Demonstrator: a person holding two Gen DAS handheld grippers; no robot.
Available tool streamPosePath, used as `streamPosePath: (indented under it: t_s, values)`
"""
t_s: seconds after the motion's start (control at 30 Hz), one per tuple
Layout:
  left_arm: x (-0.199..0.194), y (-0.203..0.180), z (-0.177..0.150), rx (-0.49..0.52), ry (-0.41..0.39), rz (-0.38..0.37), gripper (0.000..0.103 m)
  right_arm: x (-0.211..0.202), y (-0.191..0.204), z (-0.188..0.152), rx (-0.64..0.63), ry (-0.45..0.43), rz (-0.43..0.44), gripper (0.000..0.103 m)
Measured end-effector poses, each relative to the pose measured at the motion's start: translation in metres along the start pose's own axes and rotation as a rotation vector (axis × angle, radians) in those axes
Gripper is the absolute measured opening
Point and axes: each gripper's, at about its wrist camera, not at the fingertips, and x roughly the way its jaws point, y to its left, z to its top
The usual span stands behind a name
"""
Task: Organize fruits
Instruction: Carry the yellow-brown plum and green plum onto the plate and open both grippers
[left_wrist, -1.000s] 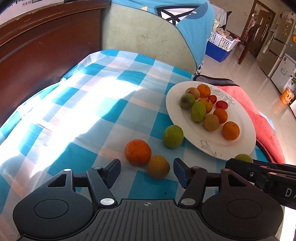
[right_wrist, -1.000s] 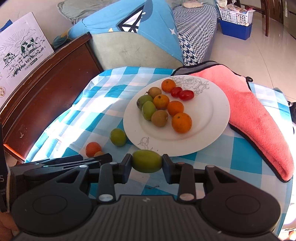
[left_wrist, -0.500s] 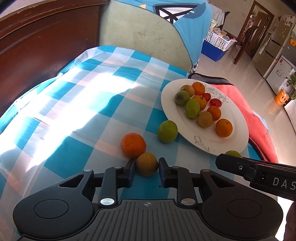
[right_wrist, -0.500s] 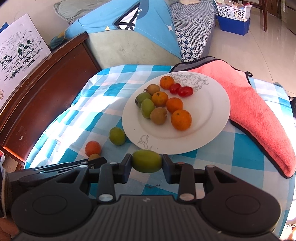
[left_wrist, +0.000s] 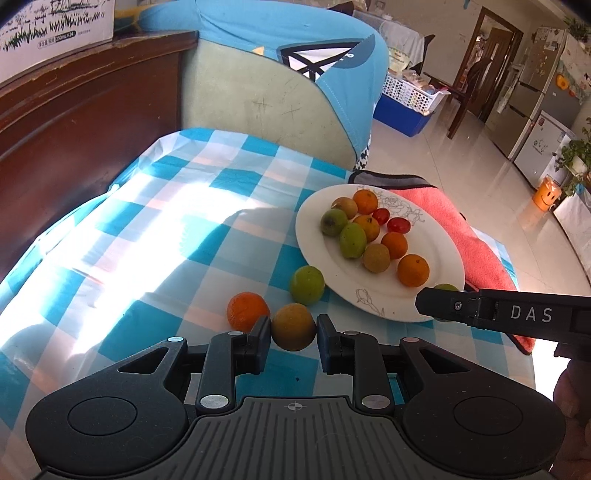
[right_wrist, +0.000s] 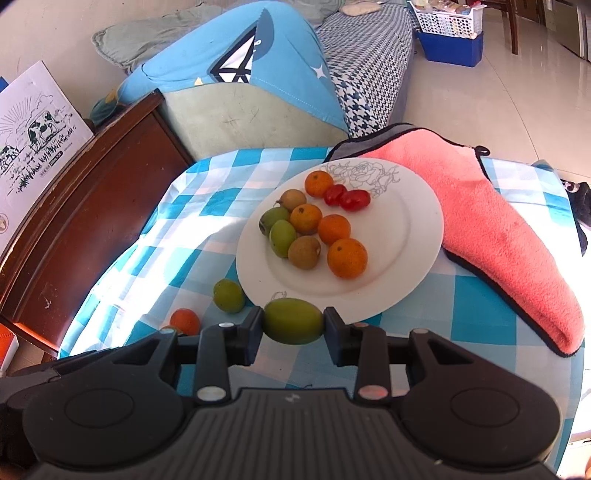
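left gripper (left_wrist: 292, 338) is pinching a brownish-yellow fruit (left_wrist: 293, 326) at bottom center, right gripper (right_wrist: 293, 332) is clamped on a green fruit (right_wrist: 293, 321) just below the white plate (right_wrist: 406, 236).

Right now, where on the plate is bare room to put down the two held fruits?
The white plate is bare on its right half, toward the pink towel, and along its near rim. The left-centre is crowded with the fruit cluster.
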Motion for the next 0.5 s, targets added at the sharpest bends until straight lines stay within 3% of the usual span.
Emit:
streamPosePath:
  t_s: [0.27, 0.5]
  values:
    - [-0.005, -0.011, 0.024, 0.070, -0.059, -0.066, 0.024, -0.017, -0.008, 0.017, 0.026, -0.071, -0.008, 0.036]
    - [0.010, -0.024, 0.040, 0.143, -0.064, -0.159, 0.024, -0.020, -0.025, 0.034, 0.084, -0.098, -0.016, 0.036]
